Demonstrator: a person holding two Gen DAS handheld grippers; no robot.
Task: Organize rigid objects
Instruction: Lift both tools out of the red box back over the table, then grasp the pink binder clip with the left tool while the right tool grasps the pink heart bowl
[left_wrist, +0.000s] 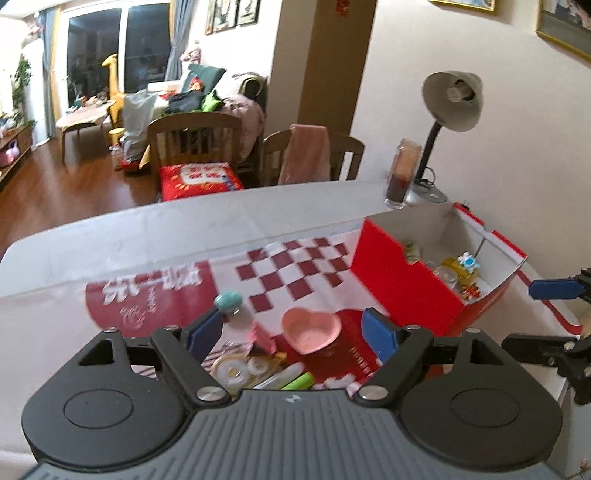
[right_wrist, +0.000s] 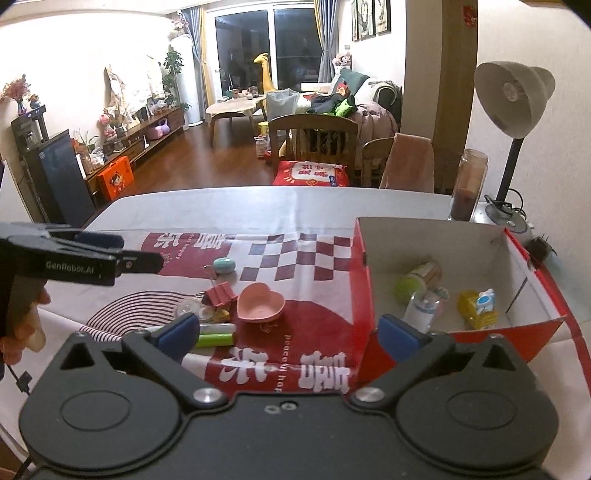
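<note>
Left wrist view showed the left gripper (left_wrist: 293, 334) with its blue pads spread wide and nothing pinched between them, hanging over the near part of the table (left_wrist: 147, 236). Going from left to right on the red-and-white printed cloth (left_wrist: 295, 266), a teal oval piece (left_wrist: 228, 301) lay just beyond the left pad, then a small pink clip-like item (left_wrist: 263, 338), a clear tape roll (left_wrist: 232, 371) and a green marker (left_wrist: 299, 380) nearest the camera. A pink heart-shaped dish (left_wrist: 311, 328) sat upright between the two pads in the picture, touching neither. Further right stood the open red box (left_wrist: 399, 288), tilted in this view, with a yellow toy (left_wrist: 460, 269) and other small things inside. Behind it, at the far right of the table, were a glass jar (left_wrist: 402, 173) and a desk lamp (left_wrist: 452, 99). The right gripper (left_wrist: 546, 314) showed at the right edge.

From the right wrist view, a hand (right_wrist: 22, 332) held the left gripper (right_wrist: 122, 251) at the far left. The right gripper (right_wrist: 291, 332) also stood fully spread and empty; its left pad hung over the markers, its right pad before the near wall of the box (right_wrist: 362, 295). Between them lay the cloth, with the teal piece (right_wrist: 224, 265), a red binder clip (right_wrist: 220, 293) and the heart dish (right_wrist: 260, 305) near the middle. Inside the box lay a green ball (right_wrist: 406, 288), a small bottle (right_wrist: 421, 306) and the yellow toy (right_wrist: 476, 306).
</note>
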